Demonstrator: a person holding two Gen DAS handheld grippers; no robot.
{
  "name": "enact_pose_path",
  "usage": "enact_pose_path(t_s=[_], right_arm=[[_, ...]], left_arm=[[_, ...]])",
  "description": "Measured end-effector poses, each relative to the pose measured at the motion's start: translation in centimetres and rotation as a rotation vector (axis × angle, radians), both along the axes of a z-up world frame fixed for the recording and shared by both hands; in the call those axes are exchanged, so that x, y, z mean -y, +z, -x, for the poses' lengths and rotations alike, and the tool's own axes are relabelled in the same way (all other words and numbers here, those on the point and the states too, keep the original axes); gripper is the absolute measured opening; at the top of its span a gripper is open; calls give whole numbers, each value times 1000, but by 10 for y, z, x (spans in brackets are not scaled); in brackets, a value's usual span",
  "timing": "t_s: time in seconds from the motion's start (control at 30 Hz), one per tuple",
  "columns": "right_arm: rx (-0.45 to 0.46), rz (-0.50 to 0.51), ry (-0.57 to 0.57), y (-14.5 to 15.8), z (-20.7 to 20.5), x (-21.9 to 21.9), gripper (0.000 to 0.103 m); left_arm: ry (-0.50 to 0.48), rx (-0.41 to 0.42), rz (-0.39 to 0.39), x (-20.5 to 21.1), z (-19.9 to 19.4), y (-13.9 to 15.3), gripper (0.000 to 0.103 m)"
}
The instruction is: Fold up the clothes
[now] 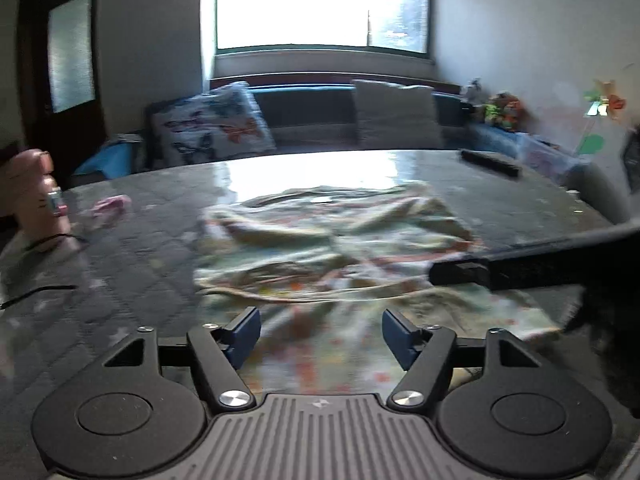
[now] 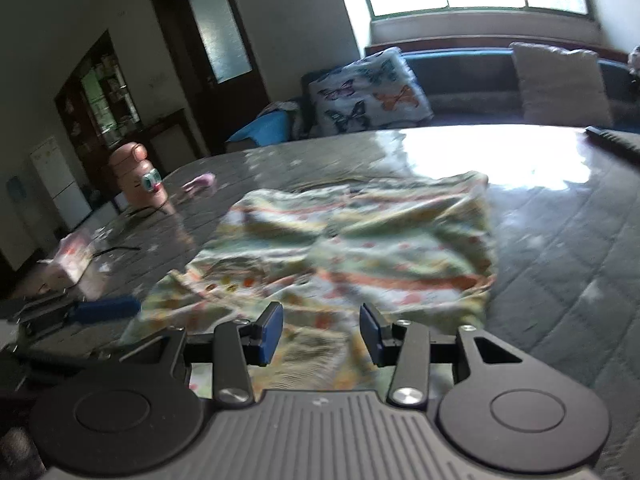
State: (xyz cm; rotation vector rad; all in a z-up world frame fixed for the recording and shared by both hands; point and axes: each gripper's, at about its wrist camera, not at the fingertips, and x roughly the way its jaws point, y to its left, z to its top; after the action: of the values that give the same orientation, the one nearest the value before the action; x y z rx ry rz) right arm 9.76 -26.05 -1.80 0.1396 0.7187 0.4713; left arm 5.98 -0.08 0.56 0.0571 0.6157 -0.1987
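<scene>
Sunlit from the window behind it, the grey patterned table (image 1: 132, 264) carries a crumpled floral garment (image 1: 332, 248) at its middle reaching the near edge, where the left gripper (image 1: 320, 334) and right gripper (image 2: 320, 332) both gape empty over it.

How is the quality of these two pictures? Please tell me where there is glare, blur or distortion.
Left wrist view: the window is blown out white and throws glare on the table; the patterned cloth is smeared by motion blur. Right wrist view: the same glare on the table top, the cloth soft, and fisheye bending of the door and walls.
</scene>
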Motion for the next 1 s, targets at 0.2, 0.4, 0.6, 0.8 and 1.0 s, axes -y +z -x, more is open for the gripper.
enact_pose_path(t_s=[0.2, 0.4, 0.6, 0.8, 1.0], right_arm=[[-56, 33, -17, -14, 5, -13, 43], [-68, 73, -17, -22, 16, -13, 19], [8, 92, -29, -8, 20, -17, 7], [39, 116, -69, 4, 18, -11, 7], [-2, 178, -81, -18, 12, -9, 12]], left_arm=[[111, 0, -52, -30, -9, -6, 75], [151, -19, -77, -40, -19, -15, 81], [151, -28, -101, -36, -26, -18, 94], [168, -33, -137, -35, -35, -24, 94], [207, -52, -183, -40, -42, -31, 94]])
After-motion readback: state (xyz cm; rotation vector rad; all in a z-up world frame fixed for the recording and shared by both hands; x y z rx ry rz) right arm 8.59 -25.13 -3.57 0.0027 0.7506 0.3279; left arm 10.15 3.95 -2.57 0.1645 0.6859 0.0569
